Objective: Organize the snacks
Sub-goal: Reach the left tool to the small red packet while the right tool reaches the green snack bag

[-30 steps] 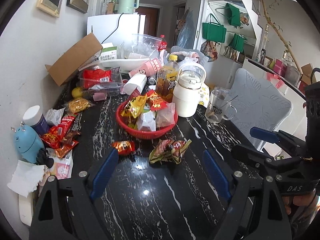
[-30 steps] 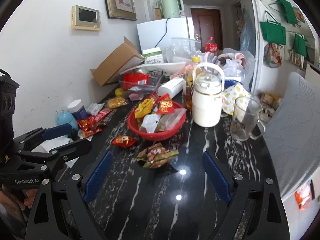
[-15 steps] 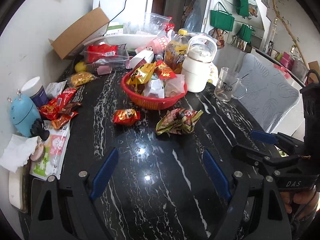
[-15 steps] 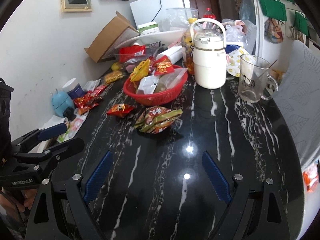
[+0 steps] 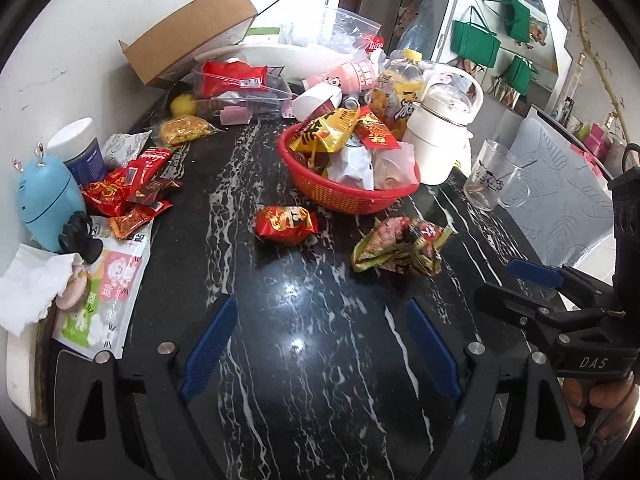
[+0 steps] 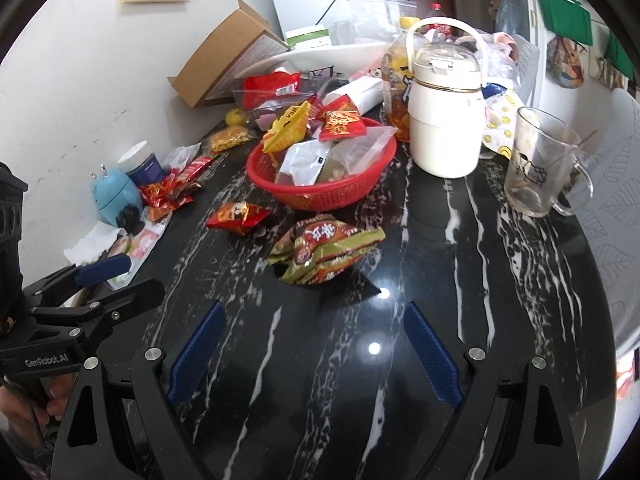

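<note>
A red basket [image 5: 344,196] [image 6: 332,196] holds several snack packets on the black marble table [image 5: 320,360]. A small red packet [image 5: 285,224] [image 6: 237,217] and green-red packets [image 5: 400,249] [image 6: 326,254] lie loose in front of it. More red packets [image 5: 128,184] [image 6: 170,194] lie at the table's left edge. My left gripper [image 5: 318,344] is open and empty, above the table short of the loose packets. My right gripper [image 6: 314,352] is open and empty, just short of the green-red packets; it also shows in the left wrist view [image 5: 532,284].
A white kettle jug [image 6: 446,116], glass mug [image 6: 536,164] and orange drink bottle [image 5: 398,92] stand right of and behind the basket. A blue gadget [image 5: 46,200], jar [image 5: 80,148], tissue [image 5: 28,292] and cardboard box [image 5: 188,32] line the left wall. A chair [image 5: 560,196] stands at right.
Both grippers have risen and tilted down over the table, closing in on the loose packets. Both stay open and empty. Nothing on the table has moved.
</note>
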The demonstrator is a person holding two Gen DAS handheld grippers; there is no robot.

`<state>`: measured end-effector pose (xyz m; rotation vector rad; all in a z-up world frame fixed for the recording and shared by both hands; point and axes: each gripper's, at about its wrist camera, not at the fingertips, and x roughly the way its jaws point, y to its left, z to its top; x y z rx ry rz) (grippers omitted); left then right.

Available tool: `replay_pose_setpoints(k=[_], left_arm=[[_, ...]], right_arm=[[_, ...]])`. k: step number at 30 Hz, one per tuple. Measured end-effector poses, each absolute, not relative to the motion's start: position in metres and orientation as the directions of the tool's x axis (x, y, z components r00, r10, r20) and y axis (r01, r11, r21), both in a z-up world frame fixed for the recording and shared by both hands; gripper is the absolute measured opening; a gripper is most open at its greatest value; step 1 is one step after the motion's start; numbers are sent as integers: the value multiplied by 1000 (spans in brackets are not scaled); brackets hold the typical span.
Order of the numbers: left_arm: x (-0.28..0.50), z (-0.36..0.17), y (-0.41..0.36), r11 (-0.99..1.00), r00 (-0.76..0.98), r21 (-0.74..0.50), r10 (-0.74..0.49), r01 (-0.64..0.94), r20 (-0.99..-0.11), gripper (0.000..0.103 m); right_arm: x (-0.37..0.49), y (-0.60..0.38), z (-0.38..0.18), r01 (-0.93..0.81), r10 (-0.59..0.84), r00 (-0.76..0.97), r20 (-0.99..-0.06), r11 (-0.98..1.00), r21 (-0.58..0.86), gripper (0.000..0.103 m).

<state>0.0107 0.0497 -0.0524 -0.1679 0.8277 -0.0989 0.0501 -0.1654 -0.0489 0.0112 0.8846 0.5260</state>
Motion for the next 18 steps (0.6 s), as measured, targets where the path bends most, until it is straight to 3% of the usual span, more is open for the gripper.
replay_pose_setpoints(k=[18], left_arm=[[93, -69, 63, 985, 646, -171, -135, 7, -751, 86]], right_arm=[[127, -127, -59, -536, 426, 458, -780, 833, 140, 91]])
